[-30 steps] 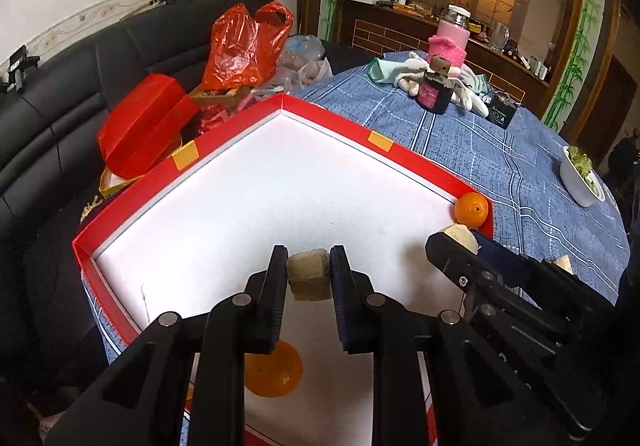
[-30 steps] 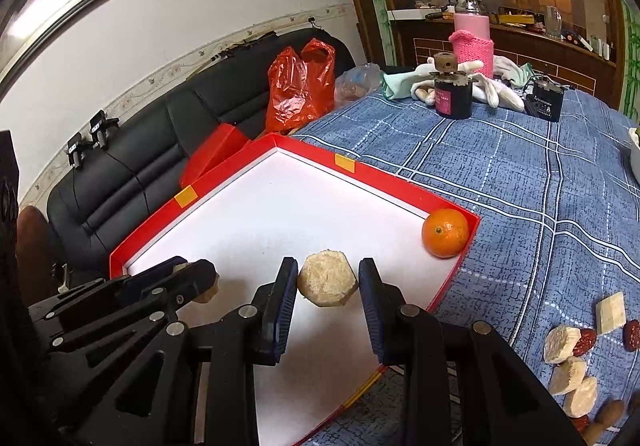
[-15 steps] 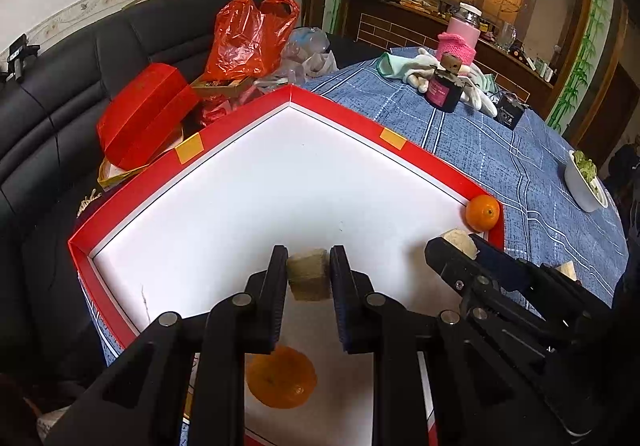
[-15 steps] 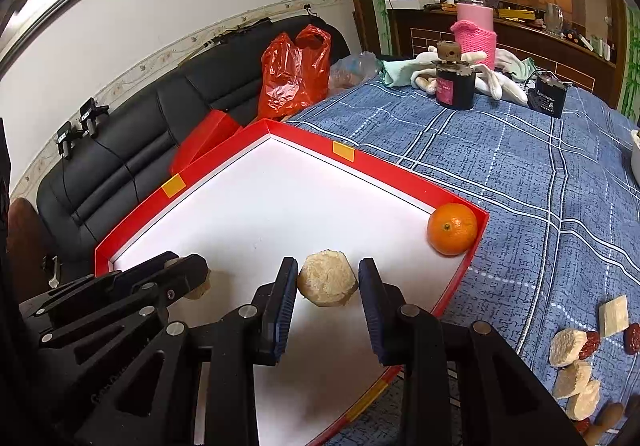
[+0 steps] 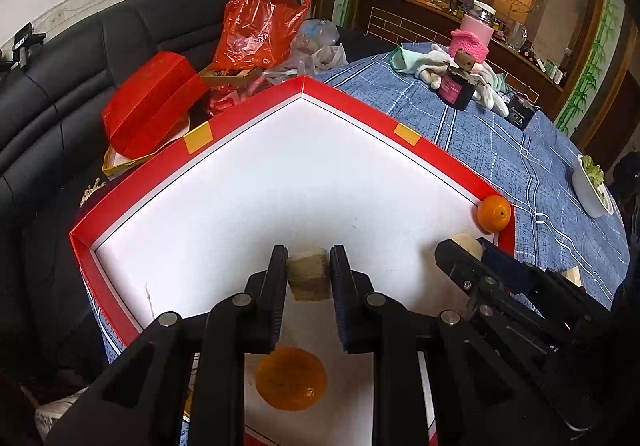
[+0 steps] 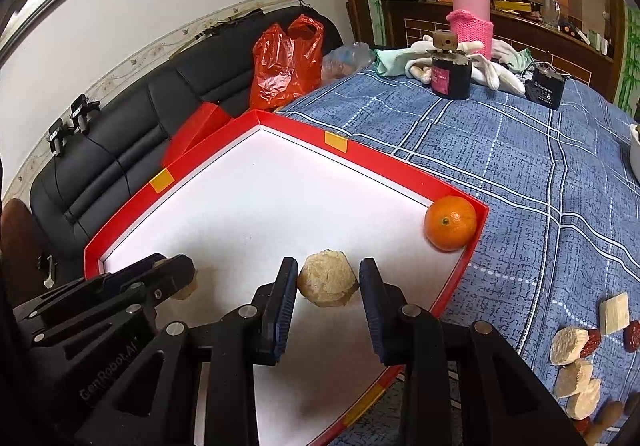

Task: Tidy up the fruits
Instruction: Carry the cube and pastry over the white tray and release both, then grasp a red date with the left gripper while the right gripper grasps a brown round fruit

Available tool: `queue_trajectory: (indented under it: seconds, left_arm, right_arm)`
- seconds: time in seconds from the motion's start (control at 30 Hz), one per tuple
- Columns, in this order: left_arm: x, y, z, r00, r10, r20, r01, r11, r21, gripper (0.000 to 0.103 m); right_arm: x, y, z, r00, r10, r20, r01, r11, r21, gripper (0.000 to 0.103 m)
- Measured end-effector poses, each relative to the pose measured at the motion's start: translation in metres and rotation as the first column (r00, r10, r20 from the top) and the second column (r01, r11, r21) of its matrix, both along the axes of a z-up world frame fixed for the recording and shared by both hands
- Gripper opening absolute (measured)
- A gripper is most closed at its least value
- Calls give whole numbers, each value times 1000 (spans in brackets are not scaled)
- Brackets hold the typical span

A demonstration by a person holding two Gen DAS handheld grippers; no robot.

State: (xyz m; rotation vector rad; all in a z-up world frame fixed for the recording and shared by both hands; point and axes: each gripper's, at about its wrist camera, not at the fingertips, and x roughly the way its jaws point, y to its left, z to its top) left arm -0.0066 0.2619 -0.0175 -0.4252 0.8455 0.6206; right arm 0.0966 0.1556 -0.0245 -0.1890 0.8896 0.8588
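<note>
A red-rimmed tray [image 5: 352,102] [image 6: 400,162] with a white floor lies on the blue tablecloth. My left gripper [image 5: 308,270] is shut on a tan cube-shaped fruit piece [image 5: 307,278] and holds it above the tray's near part. Under it an orange [image 5: 291,378] rests on the tray floor. My right gripper [image 6: 328,280] is shut on a pale rounded fruit chunk [image 6: 328,284], also over the tray. A second orange [image 6: 451,222] [image 5: 495,213] sits in the tray's right corner. Each gripper shows in the other's view: the right gripper [image 5: 468,250] and the left gripper [image 6: 176,278].
Several pale fruit chunks and red dates [image 6: 572,342] lie loose on the cloth right of the tray. A white bowl [image 5: 592,190] stands at the far right. A dark jar [image 6: 452,76], a pink bottle and gloves sit at the back. A red bag [image 5: 256,26] and boxes lie on the black sofa.
Both grippers keep their pieces and barely move. The views have shifted slightly, so more of the orange under the left gripper shows.
</note>
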Motion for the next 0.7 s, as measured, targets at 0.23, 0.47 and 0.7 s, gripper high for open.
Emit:
queue_trajectory:
  seconds: [0.23,0.47,0.7]
  left_arm:
    - [-1,4,-2,1000,9,-14,-9,999,-31,20]
    - [-14,7,6,998,67,1,-67,997,-24,56]
    - [-20,-8,20,998,34,49,-34,999,-5,60]
  right_arm:
    - [-1,3,0,1000,6,-3,-6,1000,-12,35]
    - [-5,-5,10,1000,-13,8,13,1000,5,52]
    - [-20,-40,30,998,-39,55,36,998,56,58]
